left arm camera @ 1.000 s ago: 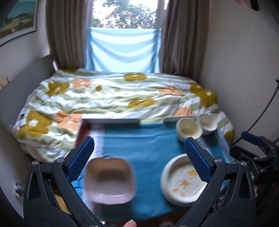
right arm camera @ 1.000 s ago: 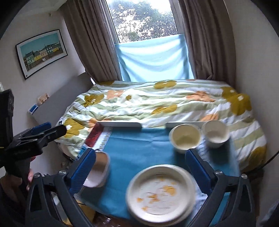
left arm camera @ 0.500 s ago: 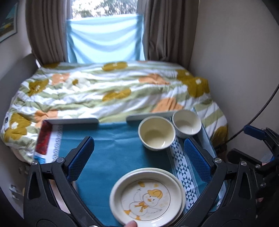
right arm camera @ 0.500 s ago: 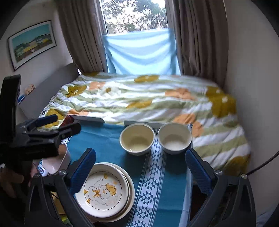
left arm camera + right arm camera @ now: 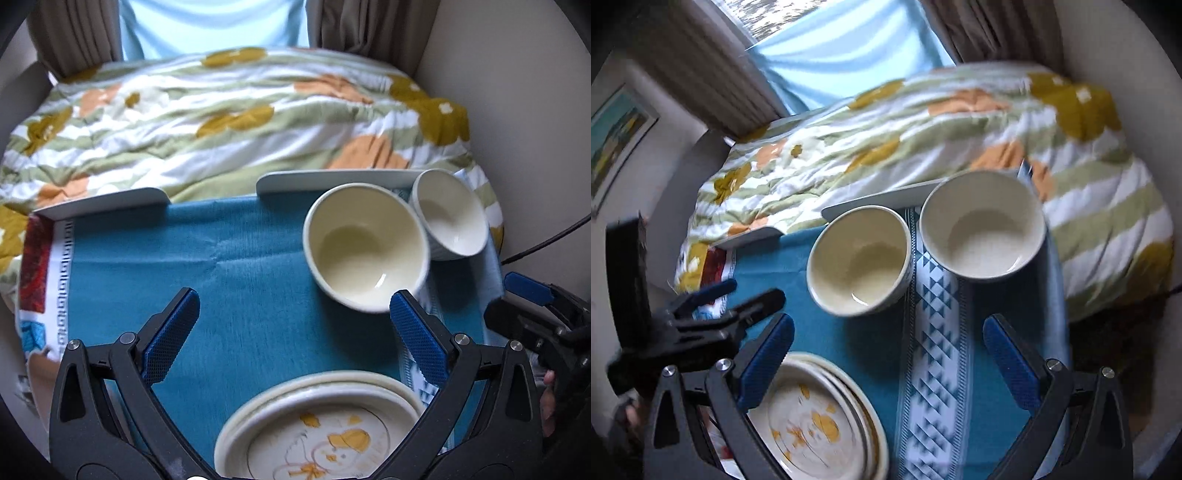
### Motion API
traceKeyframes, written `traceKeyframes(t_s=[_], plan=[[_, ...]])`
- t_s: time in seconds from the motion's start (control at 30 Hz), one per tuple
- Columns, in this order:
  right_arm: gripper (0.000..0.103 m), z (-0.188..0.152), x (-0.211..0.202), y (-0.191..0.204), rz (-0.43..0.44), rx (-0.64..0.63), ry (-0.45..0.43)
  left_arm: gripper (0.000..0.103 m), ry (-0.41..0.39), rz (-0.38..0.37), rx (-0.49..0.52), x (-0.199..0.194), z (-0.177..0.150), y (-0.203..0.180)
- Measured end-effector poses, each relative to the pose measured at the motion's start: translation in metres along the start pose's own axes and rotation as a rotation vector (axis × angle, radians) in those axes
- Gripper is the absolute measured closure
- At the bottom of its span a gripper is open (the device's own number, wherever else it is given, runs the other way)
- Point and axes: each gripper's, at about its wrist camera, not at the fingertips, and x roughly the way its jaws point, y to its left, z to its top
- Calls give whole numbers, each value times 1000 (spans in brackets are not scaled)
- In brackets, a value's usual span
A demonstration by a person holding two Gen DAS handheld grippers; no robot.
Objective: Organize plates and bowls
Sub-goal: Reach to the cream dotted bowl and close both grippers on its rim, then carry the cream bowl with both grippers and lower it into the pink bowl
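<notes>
- Left gripper: jaws spread wide, empty, poised above stacked plates on blue cloth.
- Right gripper: released, empty, aimed toward two bowls side by side at far edge.

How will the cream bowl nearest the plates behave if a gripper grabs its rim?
The cream bowl looks glazed, so probably rigid, breakable and somewhat slippery. Its deep, rounded shape may tip if pinched on one side. It seems close to the white bowl, so they might clink.
</notes>
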Motion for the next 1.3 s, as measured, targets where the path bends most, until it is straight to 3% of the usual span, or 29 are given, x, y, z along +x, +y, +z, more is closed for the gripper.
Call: traceKeyframes(t_s=[0.07,0.1,0.2,0.37,0.43,0.5,0.6,0.67,1.03,1.3], plan=[[8,7,17,-4,5,42,17,1,26,-54,-10,18,6,5],[16,9,24,-6,1,55,27,4,38,-68,-14,25,8,6],[35,16,49,-10,4,100,64,37,92,-89,-18,50,17,8],[50,22,67,-17,-1,144,87,55,144,-157,-11,74,25,7],[55,24,71,-19,-19,150,90,71,155,-177,-4,79,27,5],[70,26,73,-22,-21,156,94,77,167,-185,2,83,29,3],[83,29,76,-24,-20,150,103,86,171,-204,1,85,30,2],[88,30,77,-22,4,140,104,87,169,-197,3,85,31,2],[88,32,65,-2,-46,56,76,87,110,-134,77,59,34,-9],[88,35,15,35,-12,-13,26,87,-7,-101,45,-18,33,-2]])
